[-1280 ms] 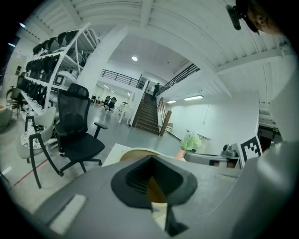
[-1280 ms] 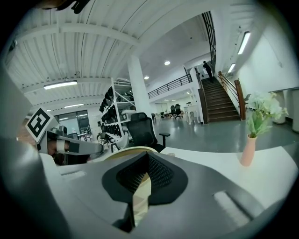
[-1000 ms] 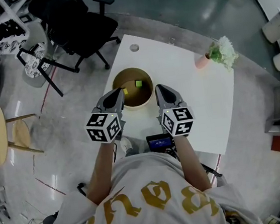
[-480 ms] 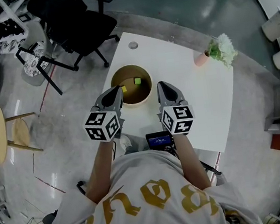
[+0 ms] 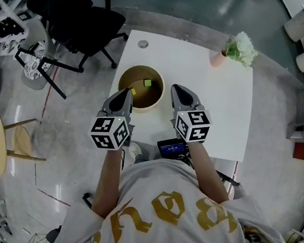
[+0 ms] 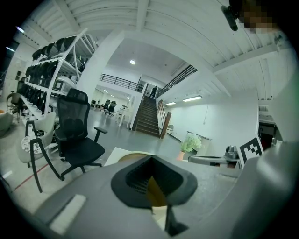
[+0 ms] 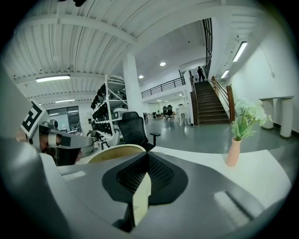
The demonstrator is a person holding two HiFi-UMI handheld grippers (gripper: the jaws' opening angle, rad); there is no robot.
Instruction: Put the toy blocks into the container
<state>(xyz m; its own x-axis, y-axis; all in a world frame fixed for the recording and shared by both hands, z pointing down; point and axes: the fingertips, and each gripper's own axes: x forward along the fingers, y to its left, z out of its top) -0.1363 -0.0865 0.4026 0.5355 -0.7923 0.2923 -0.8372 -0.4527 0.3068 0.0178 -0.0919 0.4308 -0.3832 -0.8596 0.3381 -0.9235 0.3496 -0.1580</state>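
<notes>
A round wooden container [image 5: 140, 86] stands on the white table [image 5: 209, 97]. Inside it lie a green toy block [image 5: 147, 83] and a yellow one [image 5: 132, 91], the latter right at my left gripper's tip. My left gripper [image 5: 125, 95] hovers at the container's near left rim, jaws shut and empty. My right gripper [image 5: 176, 90] hangs just right of the container, also shut with nothing in it. In the left gripper view the container's rim [image 6: 133, 156] shows beyond the shut left gripper [image 6: 154, 186]. The right gripper view has the rim [image 7: 117, 150] behind the shut right gripper [image 7: 142, 186].
A pink vase of flowers [image 5: 219, 60] stands at the table's far right. A small dark device with a screen [image 5: 172, 147] sits at the near edge. A black office chair [image 5: 82, 22] is on the floor beyond the table's far left corner.
The head view has drifted slightly, so everything sits a little higher in the picture. Both grippers keep their places beside the container, still shut.
</notes>
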